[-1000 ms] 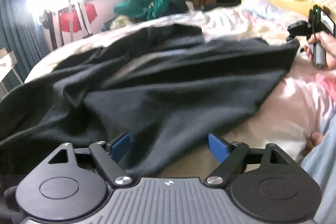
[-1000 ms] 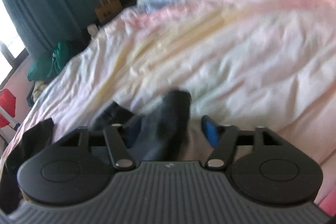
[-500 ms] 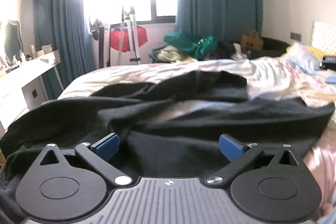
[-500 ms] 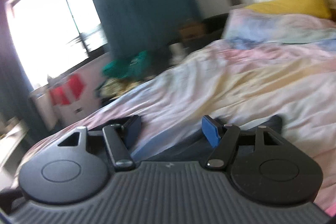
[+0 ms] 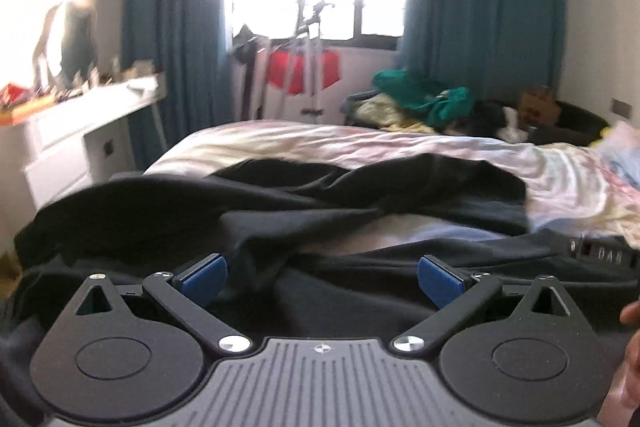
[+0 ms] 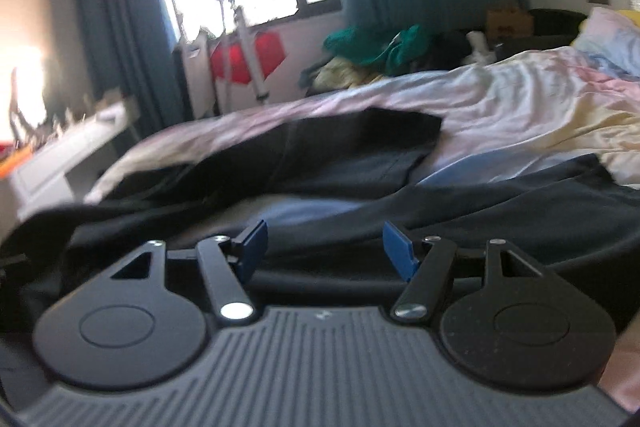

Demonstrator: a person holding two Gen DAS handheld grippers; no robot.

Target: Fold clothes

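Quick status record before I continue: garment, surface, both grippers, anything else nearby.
garment: black garment, rumpled and spread out, not yet folded
surface: bed with pastel sheet
left gripper: jaws open, empty, low over the black cloth
right gripper: jaws open, empty, low over the black cloth
nearby: white desk beside the bed; green clothes pile by the curtains

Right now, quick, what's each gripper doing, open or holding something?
Left gripper: open, holding nothing, over the black garment.
Right gripper: open, holding nothing, over the same garment.
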